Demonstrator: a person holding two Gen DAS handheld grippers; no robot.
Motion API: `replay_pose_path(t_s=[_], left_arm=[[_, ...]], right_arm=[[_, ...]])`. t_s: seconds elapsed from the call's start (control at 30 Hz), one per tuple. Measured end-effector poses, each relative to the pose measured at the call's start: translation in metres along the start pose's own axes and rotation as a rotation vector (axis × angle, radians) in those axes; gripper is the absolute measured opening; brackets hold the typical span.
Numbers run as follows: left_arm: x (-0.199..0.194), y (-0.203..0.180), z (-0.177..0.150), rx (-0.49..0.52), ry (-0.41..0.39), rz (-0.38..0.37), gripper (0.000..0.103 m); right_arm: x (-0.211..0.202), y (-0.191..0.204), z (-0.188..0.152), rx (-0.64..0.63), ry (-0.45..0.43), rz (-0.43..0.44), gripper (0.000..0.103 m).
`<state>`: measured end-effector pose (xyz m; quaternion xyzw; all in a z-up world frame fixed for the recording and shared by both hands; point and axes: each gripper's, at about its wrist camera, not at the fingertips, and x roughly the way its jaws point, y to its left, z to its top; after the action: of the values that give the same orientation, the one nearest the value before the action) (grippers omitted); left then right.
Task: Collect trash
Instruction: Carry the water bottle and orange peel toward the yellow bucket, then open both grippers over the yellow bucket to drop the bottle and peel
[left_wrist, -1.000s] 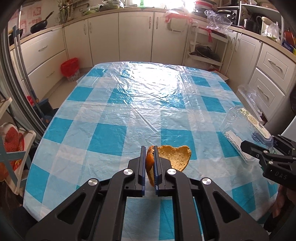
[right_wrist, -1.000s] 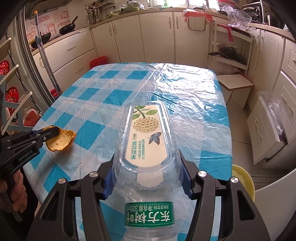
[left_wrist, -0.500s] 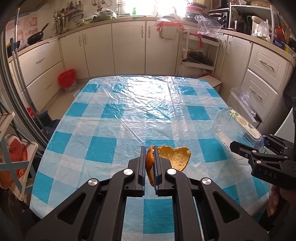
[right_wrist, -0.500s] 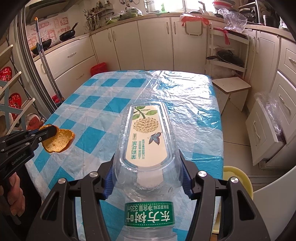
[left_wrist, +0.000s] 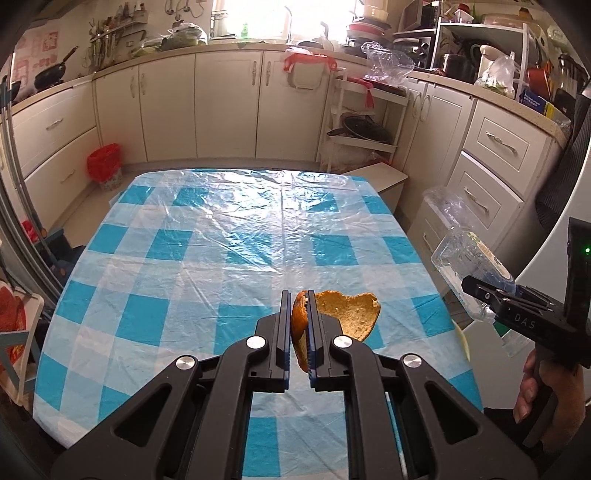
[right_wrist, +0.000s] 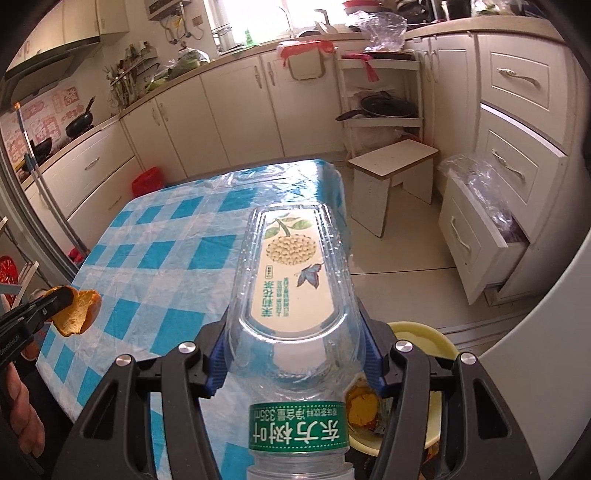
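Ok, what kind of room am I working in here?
A home kitchen, it seems: cream cabinets under a counter along the walls, a wok on the left counter, a pan rack, and a table in a blue-checked cloth.

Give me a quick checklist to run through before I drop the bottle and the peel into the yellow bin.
1. Left claw shut on the orange peel: ok, the peel's edge is pinched between the fingers.
2. Right claw shut on the plastic bottle: ok, clamped on both sides.
3. Yellow bin under the bottle: ok, its rim shows just below the right claw, beside the table.
4. Room in the bin: cannot tell; some orange scraps already lie inside, the rest is hidden.
5. Peel over the bin: not ok, it hangs above the table.
6. Bottle capped or empty: cannot tell.
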<state>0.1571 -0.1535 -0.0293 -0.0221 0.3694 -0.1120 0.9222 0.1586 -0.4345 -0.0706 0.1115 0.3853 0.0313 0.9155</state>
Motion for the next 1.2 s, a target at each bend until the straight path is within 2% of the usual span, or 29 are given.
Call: replay_pose_path(t_s=[0.2, 0.6, 0.67, 0.73, 0.83, 0.97, 1.03, 1.1, 1.2], left_arm=[[0.008, -0.034, 0.008, 0.023, 0.000, -0.065, 0.007], [0.020, -0.089, 0.012, 0.060, 0.012, -0.159, 0.007], [0.023, -0.099, 0.012, 0.069, 0.016, -0.172, 0.007], [0.025, -0.108, 0.012, 0.078, 0.021, -0.184, 0.007], [0.029, -0.124, 0.010, 0.102, 0.030, -0.199, 0.007], [0.037, -0.147, 0.002, 0.143, 0.051, -0.217, 0.007], [0.043, -0.159, -0.003, 0.161, 0.065, -0.223, 0.007], [0.051, -0.171, -0.007, 0.178, 0.083, -0.230, 0.007], [0.064, -0.186, -0.014, 0.193, 0.109, -0.236, 0.007]], right_arm=[[0.004, -0.044, -0.005, 0.118, 0.034, -0.072, 0.057], [0.035, -0.074, -0.015, 0.184, 0.138, -0.169, 0.057], [0.041, -0.087, -0.016, 0.218, 0.155, -0.200, 0.063], [0.032, -0.099, -0.012, 0.278, 0.127, -0.199, 0.063], [-0.004, -0.103, 0.005, 0.304, 0.018, -0.194, 0.067], [-0.060, -0.094, 0.028, 0.252, -0.153, -0.220, 0.080], [-0.083, -0.089, 0.033, 0.214, -0.228, -0.246, 0.083], [-0.095, -0.089, 0.035, 0.214, -0.279, -0.252, 0.087], [-0.096, -0.091, 0.037, 0.219, -0.286, -0.228, 0.087]])
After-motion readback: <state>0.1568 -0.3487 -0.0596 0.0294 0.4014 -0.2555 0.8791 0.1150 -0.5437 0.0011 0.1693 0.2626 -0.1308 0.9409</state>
